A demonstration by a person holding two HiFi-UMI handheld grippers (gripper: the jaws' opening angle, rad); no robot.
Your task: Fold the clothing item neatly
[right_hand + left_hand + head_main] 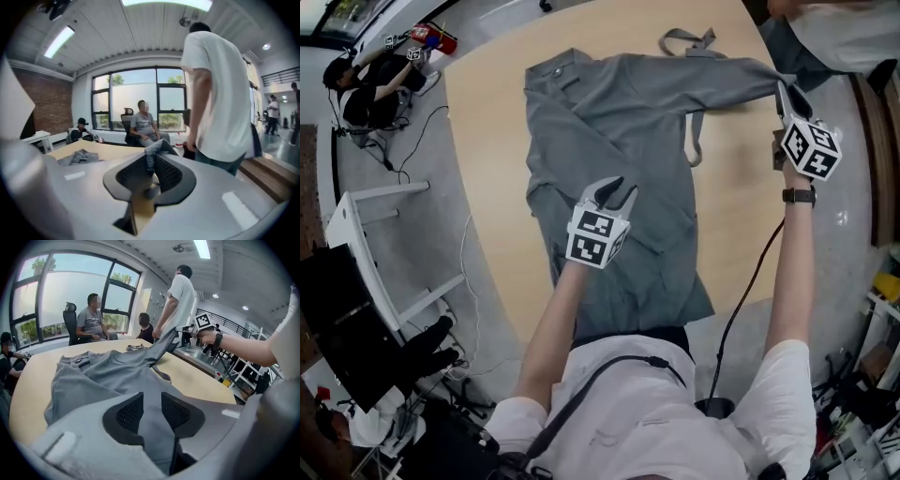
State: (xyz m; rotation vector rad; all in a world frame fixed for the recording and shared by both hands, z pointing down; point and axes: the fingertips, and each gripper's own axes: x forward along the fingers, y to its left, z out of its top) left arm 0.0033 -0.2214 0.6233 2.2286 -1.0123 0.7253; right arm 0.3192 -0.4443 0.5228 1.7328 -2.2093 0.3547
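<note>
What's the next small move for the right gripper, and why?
Probably carry the sleeve across toward the left gripper and lay it on the garment. The right gripper is shut on the sleeve end, raised off the table, with the sleeve stretched sideways; the left gripper hangs open over the garment.

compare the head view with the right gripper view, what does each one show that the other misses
Head view only: the whole grey garment spread on the table, and the left gripper above it, fingers apart. Right gripper view only: a seated person by the windows, and a close look at the pads clamped on cloth. Both: the right gripper holding the sleeve end, raised off the table.
</note>
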